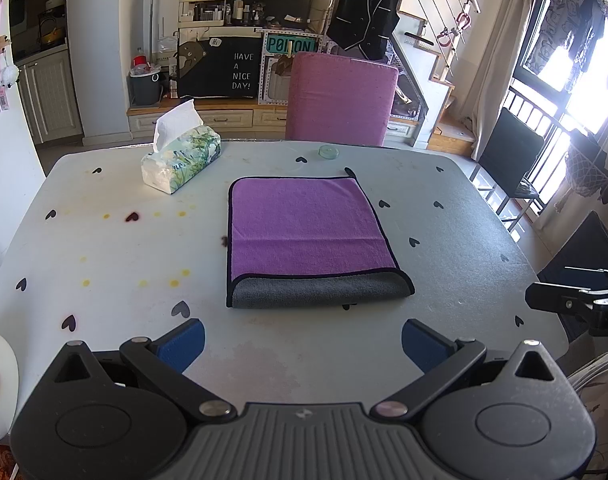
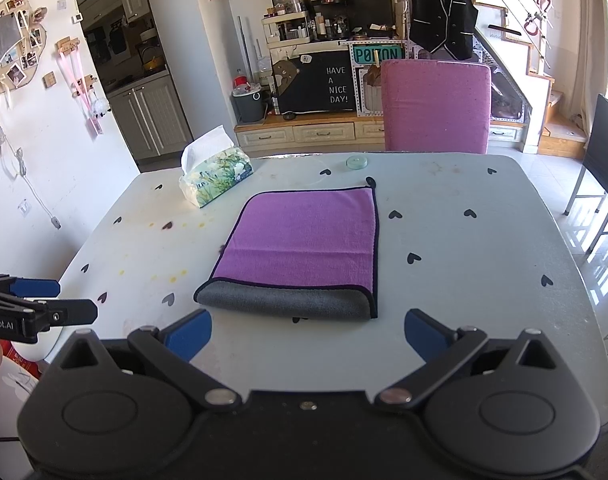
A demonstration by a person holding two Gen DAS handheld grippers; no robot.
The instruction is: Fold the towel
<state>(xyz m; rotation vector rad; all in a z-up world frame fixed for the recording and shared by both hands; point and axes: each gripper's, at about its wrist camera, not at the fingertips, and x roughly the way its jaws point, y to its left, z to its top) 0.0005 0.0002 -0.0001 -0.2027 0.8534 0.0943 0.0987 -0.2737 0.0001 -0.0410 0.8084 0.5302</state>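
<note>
— Well, what is shown of the surface and the room?

— One pale desk [image 1: 104, 248] printed with small black hearts is seen, marked with yellow and dark stains toward its left edge. One pink chair [image 1: 340, 100] is pushed up to the far edge; shelves, cabinets and a staircase are seen behind it, and a bright window is seen at the right.

— And what can be counted on the desk?

— One towel [image 1: 308, 236], purple with a grey underside turned up along its near edge, is laid folded at the middle. One tissue pack [image 1: 182, 160] is placed toward the far left corner, and one small round lid [image 1: 329, 152] is set by the far edge.

— The claws?

— Two are counted. The left claw [image 1: 303, 344] and the right claw [image 2: 308, 334] are held spread wide over the near edge, and nothing is gripped by either.
</note>
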